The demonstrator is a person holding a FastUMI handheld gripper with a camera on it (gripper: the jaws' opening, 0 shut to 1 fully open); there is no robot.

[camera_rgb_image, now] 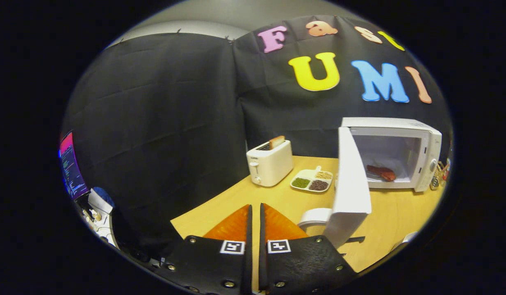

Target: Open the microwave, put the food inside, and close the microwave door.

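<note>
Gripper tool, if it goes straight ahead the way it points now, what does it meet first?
Probably the white toaster beyond the nearly shut tool, across bare wooden table; depth is unclear. The open white microwave door stands off to the side.

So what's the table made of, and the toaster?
The table looks like pale wood or wood-look laminate, smooth with a faint sheen. The toaster seems glossy cream plastic, though painted metal is possible. The gripper fingers are nearly together, holding nothing.

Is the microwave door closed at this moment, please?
No, the microwave door stands swung wide open, with the food lying inside.
</note>
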